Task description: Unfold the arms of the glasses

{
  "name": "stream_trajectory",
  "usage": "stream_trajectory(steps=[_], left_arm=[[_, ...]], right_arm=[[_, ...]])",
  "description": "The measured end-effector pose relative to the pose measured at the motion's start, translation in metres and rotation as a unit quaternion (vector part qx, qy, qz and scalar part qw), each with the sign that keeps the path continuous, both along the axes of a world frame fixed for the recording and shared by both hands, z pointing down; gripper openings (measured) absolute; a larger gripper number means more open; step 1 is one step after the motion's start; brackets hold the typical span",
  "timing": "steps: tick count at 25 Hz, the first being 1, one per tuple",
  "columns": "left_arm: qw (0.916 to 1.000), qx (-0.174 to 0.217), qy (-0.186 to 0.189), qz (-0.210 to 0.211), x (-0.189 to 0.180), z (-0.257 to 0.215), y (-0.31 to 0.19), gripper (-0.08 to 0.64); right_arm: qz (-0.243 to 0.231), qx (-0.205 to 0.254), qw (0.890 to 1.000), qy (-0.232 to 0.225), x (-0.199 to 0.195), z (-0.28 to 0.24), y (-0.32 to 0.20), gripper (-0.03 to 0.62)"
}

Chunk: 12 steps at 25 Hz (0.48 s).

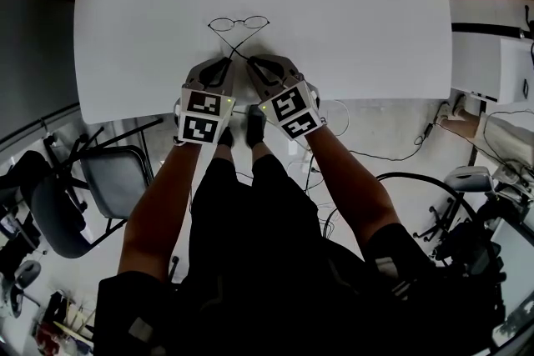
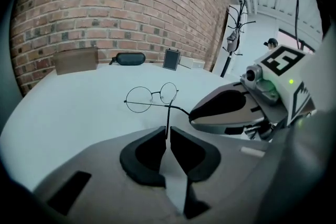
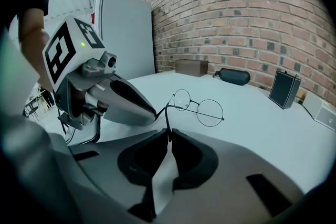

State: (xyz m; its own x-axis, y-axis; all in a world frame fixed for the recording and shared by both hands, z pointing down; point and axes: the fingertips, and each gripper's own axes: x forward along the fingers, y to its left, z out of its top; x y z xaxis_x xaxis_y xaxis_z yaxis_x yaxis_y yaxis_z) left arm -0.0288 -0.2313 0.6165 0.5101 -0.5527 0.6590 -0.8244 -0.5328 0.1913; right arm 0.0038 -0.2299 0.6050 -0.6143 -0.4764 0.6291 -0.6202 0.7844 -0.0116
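While left gripper (image 2: 167, 131) and right gripper (image 3: 169, 135) each pinch one temple tip | round wire glasses (image 1: 239, 23) rest on white table (image 1: 375, 29), temples crossed | likely light, bendy, fragile | hold tips, spare lenses

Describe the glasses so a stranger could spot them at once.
On the white table facing the brick wall, look just beyond the left gripper and right gripper. The glasses are thin black wire with round lenses, arms crossed toward the jaws, unlike the bulky black case by the wall.
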Motion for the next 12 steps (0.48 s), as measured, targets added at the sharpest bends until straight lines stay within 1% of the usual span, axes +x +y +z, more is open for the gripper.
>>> stream_trajectory(steps=[3,5,6,8,10,12], left_arm=[[0.9999,-0.010,0.004,0.010,0.004,0.004,0.003,0.032],[0.9995,-0.019,0.006,0.022,0.008,0.007,0.009,0.037],[0.9992,-0.026,0.011,0.029,0.011,0.008,0.013,0.063],[0.9982,-0.035,0.023,0.042,0.016,0.009,0.019,0.136],[0.9976,-0.038,0.028,0.050,0.018,0.007,0.022,0.166],[0.9977,-0.034,0.031,0.049,0.013,0.004,0.022,0.199]], right_arm=[[-0.004,-0.003,1.000,0.009,0.000,0.005,0.000,0.023],[-0.009,-0.002,1.000,0.025,0.000,0.010,0.001,0.023],[-0.011,-0.002,0.999,0.032,0.000,0.012,0.002,0.023],[-0.013,-0.002,0.999,0.040,-0.001,0.014,0.003,0.023],[-0.014,-0.003,0.999,0.043,0.000,0.015,0.004,0.023],[-0.016,-0.006,0.999,0.043,-0.001,0.016,0.004,0.023]])
